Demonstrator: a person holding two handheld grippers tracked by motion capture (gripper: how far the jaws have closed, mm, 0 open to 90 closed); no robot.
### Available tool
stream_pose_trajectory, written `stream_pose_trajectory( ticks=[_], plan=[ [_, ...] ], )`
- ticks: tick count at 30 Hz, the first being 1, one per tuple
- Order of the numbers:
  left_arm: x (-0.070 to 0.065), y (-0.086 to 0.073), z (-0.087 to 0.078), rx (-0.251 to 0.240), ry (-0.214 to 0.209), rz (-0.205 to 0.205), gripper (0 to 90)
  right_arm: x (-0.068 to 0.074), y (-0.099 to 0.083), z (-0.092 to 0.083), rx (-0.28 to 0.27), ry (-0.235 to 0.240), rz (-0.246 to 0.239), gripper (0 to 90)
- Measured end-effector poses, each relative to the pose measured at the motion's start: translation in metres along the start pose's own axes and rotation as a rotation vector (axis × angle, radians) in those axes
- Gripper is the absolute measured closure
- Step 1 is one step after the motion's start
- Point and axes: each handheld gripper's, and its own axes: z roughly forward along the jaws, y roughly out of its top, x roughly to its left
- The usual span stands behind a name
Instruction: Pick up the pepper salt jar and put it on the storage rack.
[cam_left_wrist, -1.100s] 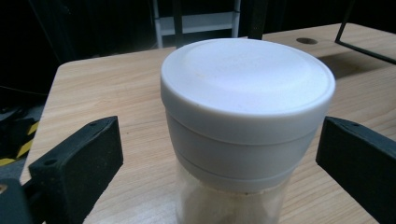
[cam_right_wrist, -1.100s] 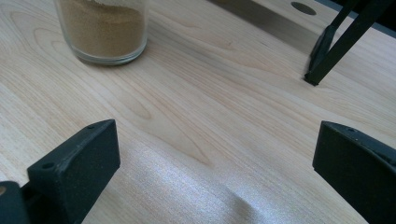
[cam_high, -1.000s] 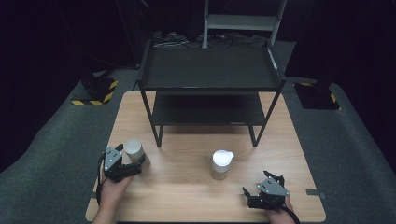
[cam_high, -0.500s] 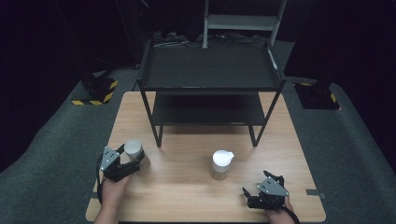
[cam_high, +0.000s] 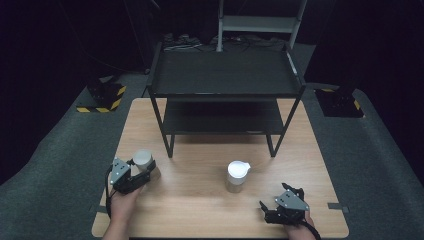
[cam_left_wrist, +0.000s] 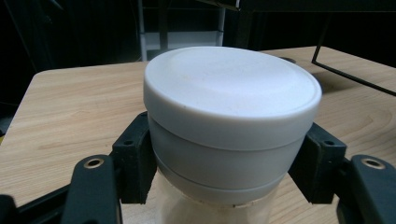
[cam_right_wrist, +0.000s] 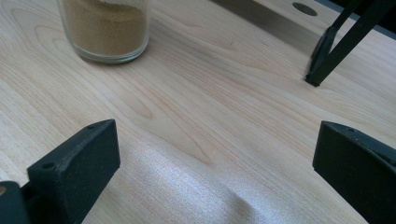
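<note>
My left hand-held gripper (cam_high: 134, 176) clamps a jar (cam_high: 144, 161) at the near left of the tabletop (cam_high: 200, 210).

Its jaws have just been closing and now press on both sides of the jar's white lid (cam_left_wrist: 232, 84), with the jar standing upright on the wood. My right hand-held gripper (cam_high: 280, 207) rests at the near right edge with its jaws spread wide and nothing between them. A second jar (cam_high: 237, 176), holding brown powder, stands near it, in front of the black shelf rack (cam_high: 225, 80).
</note>
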Motion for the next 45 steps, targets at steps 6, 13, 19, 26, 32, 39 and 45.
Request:
stream_pose_trajectory(
  ticks=[6,13,19,26,32,39,45],
  plan=[
    [0.0,0.003,-0.001,0.009,0.001,-0.001,34.0,0.0,0.0,0.0,0.001,0.0,-0.002,0.0],
    [-0.001,0.009,-0.006,-0.002,-0.009,0.014,34.1,0.0,0.0,0.0,0.001,0.001,-0.002,0.0],
    [-0.004,0.021,-0.011,-0.013,-0.026,0.034,34.1,0.0,0.0,0.0,0.002,0.0,-0.002,0.0],
    [-0.013,0.035,-0.016,-0.038,-0.047,0.052,34.0,0.0,0.0,0.0,0.001,0.0,-0.003,0.0],
    [-0.021,0.049,-0.02,-0.064,-0.079,0.081,33.8,0.0,0.0,0.0,0.002,0.003,0.0,0.0],
    [-0.03,0.065,-0.021,-0.075,-0.133,0.088,33.9,-0.001,0.0,0.0,0.001,0.004,0.002,0.0],
    [-0.04,0.076,-0.02,-0.099,-0.157,0.097,33.9,-0.001,0.0,0.0,0.0,0.004,-0.001,0.0]
  ],
)
